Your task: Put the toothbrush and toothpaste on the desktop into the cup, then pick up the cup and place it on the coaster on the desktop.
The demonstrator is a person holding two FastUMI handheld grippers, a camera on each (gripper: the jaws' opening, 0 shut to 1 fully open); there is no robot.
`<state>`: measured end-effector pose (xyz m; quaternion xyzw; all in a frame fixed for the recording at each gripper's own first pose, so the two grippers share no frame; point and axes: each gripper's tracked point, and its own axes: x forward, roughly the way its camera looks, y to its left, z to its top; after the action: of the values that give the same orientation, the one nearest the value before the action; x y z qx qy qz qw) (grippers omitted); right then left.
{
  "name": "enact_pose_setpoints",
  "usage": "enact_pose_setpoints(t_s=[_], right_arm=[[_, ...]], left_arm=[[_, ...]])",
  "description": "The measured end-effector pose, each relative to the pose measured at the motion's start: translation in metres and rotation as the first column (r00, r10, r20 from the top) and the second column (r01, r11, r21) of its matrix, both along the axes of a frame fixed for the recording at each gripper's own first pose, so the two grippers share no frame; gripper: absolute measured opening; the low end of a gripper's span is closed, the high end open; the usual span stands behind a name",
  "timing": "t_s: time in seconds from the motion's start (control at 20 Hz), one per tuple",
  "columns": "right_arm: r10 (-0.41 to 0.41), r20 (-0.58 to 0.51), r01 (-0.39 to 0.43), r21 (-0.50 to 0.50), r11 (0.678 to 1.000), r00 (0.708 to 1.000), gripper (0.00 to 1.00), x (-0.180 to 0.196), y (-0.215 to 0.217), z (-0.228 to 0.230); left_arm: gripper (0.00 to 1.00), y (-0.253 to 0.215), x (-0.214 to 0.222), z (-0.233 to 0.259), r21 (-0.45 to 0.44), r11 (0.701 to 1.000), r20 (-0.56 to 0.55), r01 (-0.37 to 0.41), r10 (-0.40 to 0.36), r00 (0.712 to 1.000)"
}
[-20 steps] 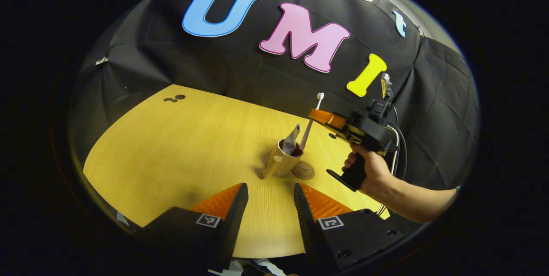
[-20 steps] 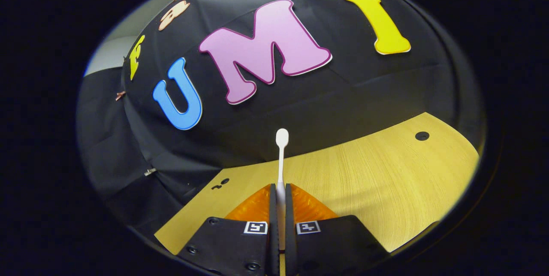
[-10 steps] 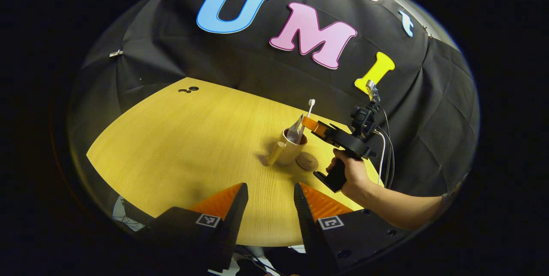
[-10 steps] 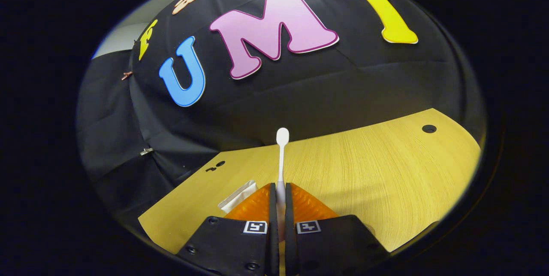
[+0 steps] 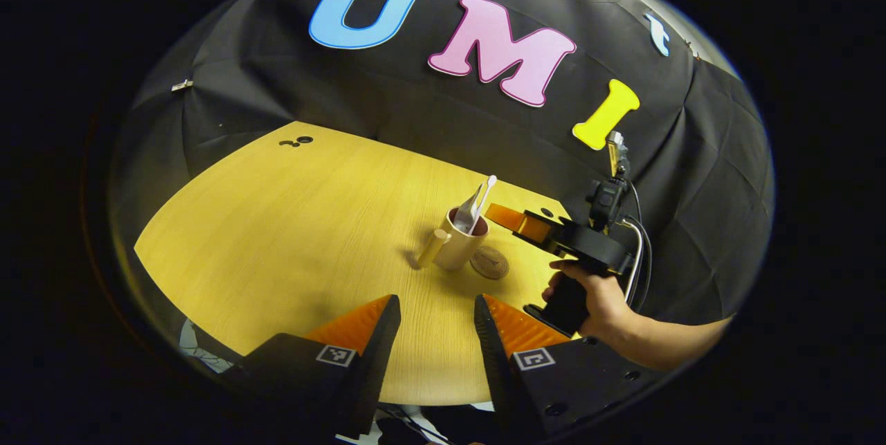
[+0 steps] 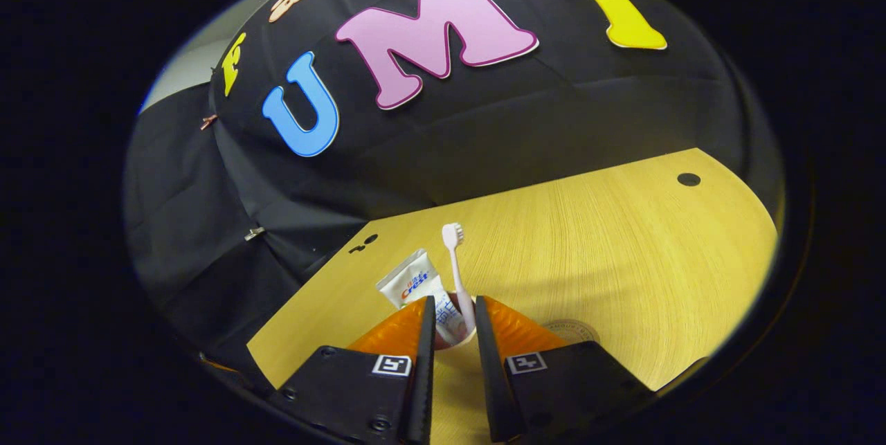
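On the desk (image 5: 291, 237), cup (image 5: 459, 246) holds toothbrush (image 6: 455, 272) and toothpaste (image 6: 421, 286), coaster (image 5: 489, 263) just beside. Right tongs (image 6: 450, 334) parted, released; left tongs (image 5: 432, 334) open, empty.

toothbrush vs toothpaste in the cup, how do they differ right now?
Shape: the toothbrush is a thin white stick with a small bristle head; the toothpaste is a wide flat tube with printing. Height: the toothbrush's head rises above the toothpaste's upper end. Position, in the right gripper view: toothpaste left, toothbrush right. Shared: both stand leaning in the cup, free of any gripper.
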<state>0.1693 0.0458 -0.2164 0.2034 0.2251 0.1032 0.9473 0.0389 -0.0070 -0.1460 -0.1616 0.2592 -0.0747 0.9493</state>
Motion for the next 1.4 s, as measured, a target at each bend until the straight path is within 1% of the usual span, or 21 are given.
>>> enact_pose_setpoints(t_s=[0.05, 0.1, 0.15, 0.2, 0.25, 0.3, 0.35, 0.4, 0.45, 0.55, 0.7, 0.9, 0.95, 1.05, 1.2, 1.25, 1.4], right_arm=[[0.006, -0.013, -0.006, 0.006, 1.000, 1.000, 0.19, -0.007, 0.001, 0.002], [0.034, -0.036, -0.033, 0.007, 0.999, 0.999, 0.41, -0.024, 0.003, 0.002], [0.071, -0.061, -0.072, -0.001, 0.997, 0.996, 0.29, -0.041, 0.003, 0.003], [0.098, -0.080, -0.099, -0.008, 0.995, 0.992, 0.51, -0.055, -0.002, 0.004], [0.118, -0.091, -0.118, -0.003, 0.993, 0.989, 0.55, -0.065, -0.006, 0.005], [0.133, -0.114, -0.132, 0.015, 0.991, 0.985, 0.62, -0.078, -0.015, 0.004], [0.141, -0.128, -0.138, 0.031, 0.990, 0.982, 0.48, -0.085, -0.019, 0.005], [0.141, -0.150, -0.136, 0.041, 0.990, 0.979, 0.68, -0.094, -0.028, 0.003], [0.129, -0.173, -0.124, 0.035, 0.992, 0.977, 0.70, -0.104, -0.041, -0.001], [0.111, -0.196, -0.107, 0.029, 0.994, 0.974, 0.70, -0.118, -0.059, -0.005], [0.084, -0.227, -0.080, 0.028, 0.996, 0.970, 0.71, -0.143, -0.081, -0.010], [0.047, -0.263, -0.036, 0.047, 0.998, 0.964, 0.71, -0.178, -0.103, -0.016], [0.035, -0.268, -0.023, 0.049, 0.999, 0.963, 0.71, -0.187, -0.108, -0.016], [0.009, -0.280, 0.005, 0.049, 0.999, 0.960, 0.71, -0.201, -0.119, -0.019], [-0.058, -0.295, 0.082, 0.070, 0.994, 0.954, 0.71, -0.220, -0.141, -0.020], [-0.079, -0.299, 0.106, 0.076, 0.991, 0.951, 0.71, -0.224, -0.147, -0.021], [-0.137, -0.306, 0.171, 0.088, 0.981, 0.942, 0.71, -0.230, -0.167, -0.021]], left_arm=[[0.68, -0.001, 0.006, -0.002, 0.009, 1.000, -0.005, 0.013, -0.013, 1.000], [0.68, -0.003, 0.014, -0.004, 0.025, 0.999, -0.018, 0.041, -0.040, 0.999], [0.68, -0.006, 0.025, -0.011, 0.050, 0.995, -0.049, 0.088, -0.086, 0.995], [0.68, -0.006, 0.036, -0.017, 0.089, 0.987, -0.079, 0.133, -0.126, 0.989], [0.68, -0.007, 0.045, -0.022, 0.123, 0.979, -0.095, 0.162, -0.151, 0.984], [0.68, -0.006, 0.056, -0.028, 0.169, 0.962, -0.125, 0.212, -0.193, 0.973], [0.68, -0.008, 0.061, -0.035, 0.187, 0.950, -0.149, 0.251, -0.225, 0.963], [0.68, -0.012, 0.068, -0.040, 0.199, 0.932, -0.181, 0.304, -0.270, 0.946], [0.68, -0.016, 0.073, -0.047, 0.203, 0.913, -0.222, 0.354, -0.310, 0.925], [0.68, -0.023, 0.082, -0.059, 0.208, 0.891, -0.275, 0.403, -0.342, 0.898], [0.68, -0.026, 0.107, -0.073, 0.247, 0.858, -0.334, 0.450, -0.361, 0.871], [0.68, -0.030, 0.134, -0.092, 0.308, 0.794, -0.417, 0.524, -0.382, 0.825], [0.68, -0.028, 0.138, -0.099, 0.316, 0.783, -0.437, 0.536, -0.382, 0.814], [0.68, -0.028, 0.146, -0.105, 0.313, 0.774, -0.477, 0.551, -0.374, 0.796], [0.66, -0.024, 0.162, -0.121, 0.313, 0.776, -0.536, 0.547, -0.331, 0.776], [0.67, -0.025, 0.166, -0.123, 0.309, 0.774, -0.548, 0.553, -0.331, 0.769], [0.66, -0.031, 0.176, -0.126, 0.303, 0.751, -0.586, 0.586, -0.339, 0.736]])
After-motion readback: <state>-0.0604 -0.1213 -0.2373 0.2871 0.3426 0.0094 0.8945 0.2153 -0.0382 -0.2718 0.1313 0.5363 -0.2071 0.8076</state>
